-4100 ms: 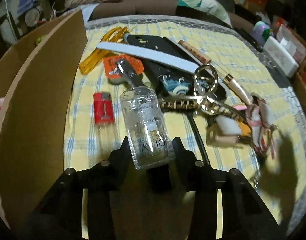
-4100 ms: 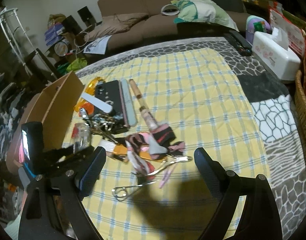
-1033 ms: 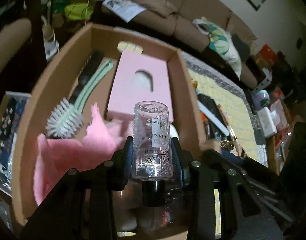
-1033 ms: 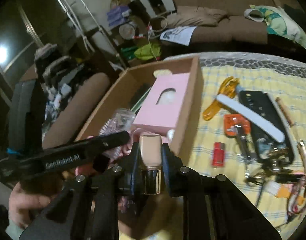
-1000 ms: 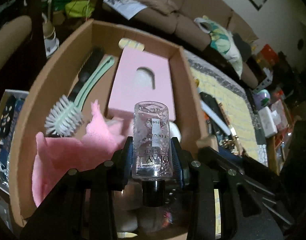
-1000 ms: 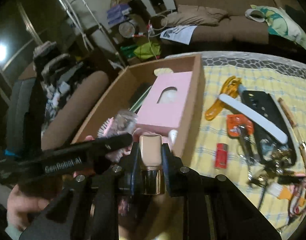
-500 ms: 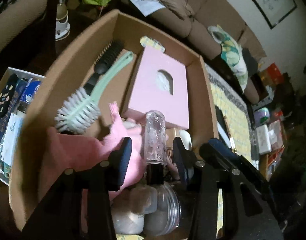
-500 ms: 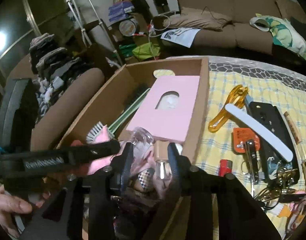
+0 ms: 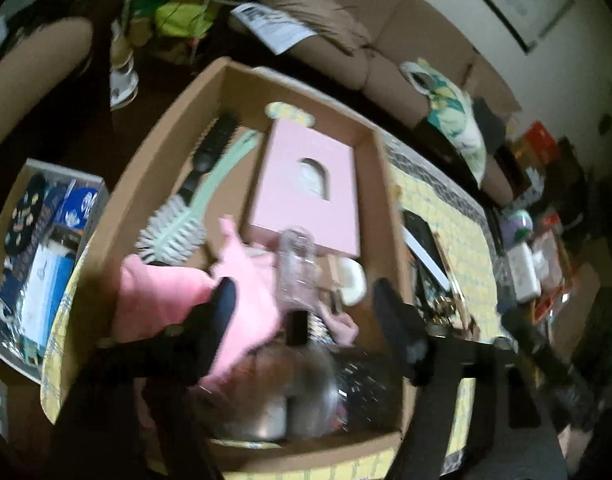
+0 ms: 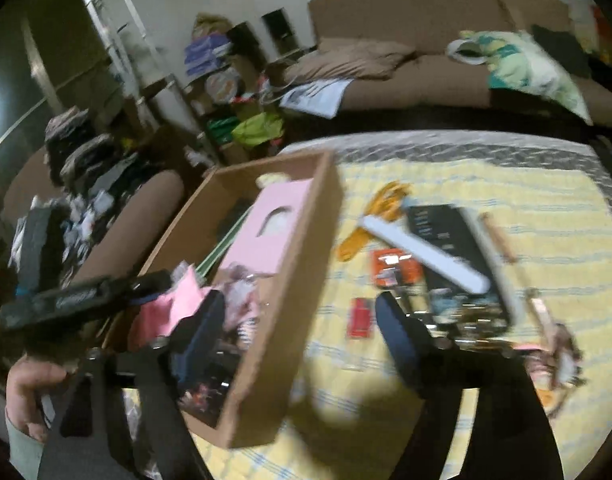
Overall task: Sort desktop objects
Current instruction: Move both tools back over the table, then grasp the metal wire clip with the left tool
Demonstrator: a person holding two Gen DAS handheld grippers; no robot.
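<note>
The cardboard box stands at the table's left edge. My left gripper is open above its near end. The clear Olay bottle lies loose in the box between the fingers, on a pink cloth. A pink carton and a green brush lie further in. My right gripper is open and empty over the box's right wall. The left gripper's body shows at the left of the right wrist view.
On the yellow checked tablecloth lie a white nail file, a black phone case, an orange clip, a red lighter and a key bundle. A brown sofa stands behind.
Both grippers have opened wide and let go. The Olay bottle and the small beige bottle dropped into the box. Both grippers have pulled back and up; the right one swung toward the table.
</note>
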